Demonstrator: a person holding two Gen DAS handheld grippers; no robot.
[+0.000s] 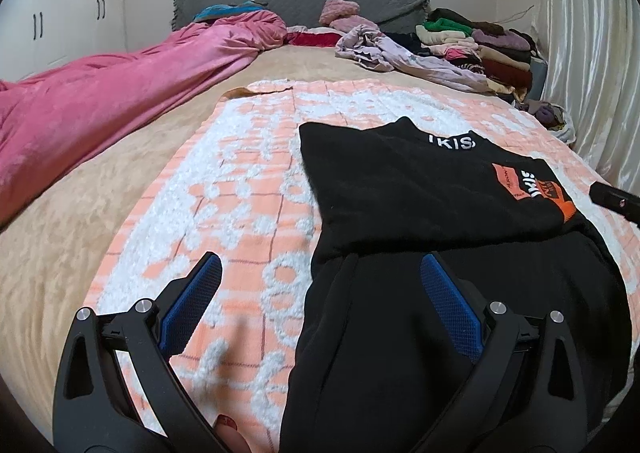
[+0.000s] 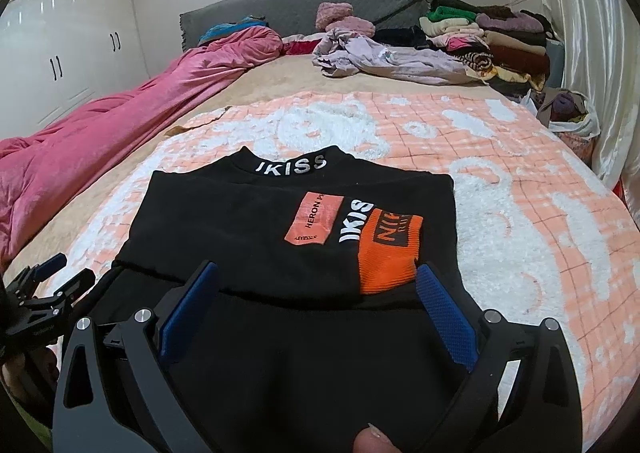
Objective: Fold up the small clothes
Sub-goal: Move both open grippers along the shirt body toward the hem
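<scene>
A: From the left wrist, what do you see?

B: The left hand-held gripper (image 1: 320, 293) has its blue pads spread wide and grips nothing. The black sweatshirt (image 1: 420, 189) lies ahead and to its right on the peach-and-white blanket (image 1: 240, 193); the sweatshirt's lower part runs under the right pad, while the left pad (image 1: 192, 301) hangs over bare blanket. The tip of the other gripper shows at the far right edge.

A: And the right wrist?

B: The right hand-held gripper (image 2: 318, 301) is also wide open, empty, and centred over the sweatshirt (image 2: 240, 221), whose folded top edge lies just ahead of the fingertips (orange patches (image 2: 384, 249) forward-right). The left hand-held gripper (image 2: 52, 285) sits off to the left, beside the sweatshirt's edge.
</scene>
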